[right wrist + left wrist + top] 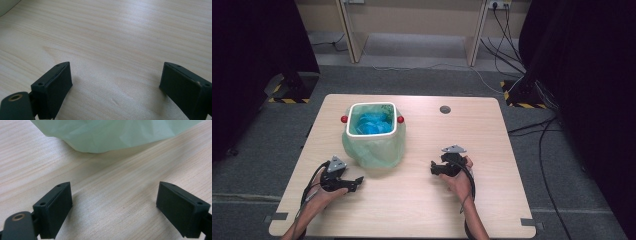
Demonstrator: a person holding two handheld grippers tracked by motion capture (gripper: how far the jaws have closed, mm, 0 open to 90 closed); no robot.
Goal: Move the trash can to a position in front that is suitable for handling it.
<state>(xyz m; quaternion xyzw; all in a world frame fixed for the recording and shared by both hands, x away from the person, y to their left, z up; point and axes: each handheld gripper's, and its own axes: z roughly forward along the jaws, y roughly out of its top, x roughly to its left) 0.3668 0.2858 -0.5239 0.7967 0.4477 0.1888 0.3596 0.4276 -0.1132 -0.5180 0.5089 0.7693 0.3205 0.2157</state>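
Resting both on the table (pixel 422 200), my left gripper (pixel 357 182) and right gripper (pixel 433 168) stand spread and empty; the bin (pixel 372 121) with its green bag (pixel 374 150) (blue stuff inside) sits untouched nearby, everything left to do.

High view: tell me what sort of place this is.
Probably a lab or recording room set up for data collection. A lone wooden table stands on grey carpet between black curtains, with hazard-taped stand bases and loose cables running to a wall socket. On it sits a small lined bin.
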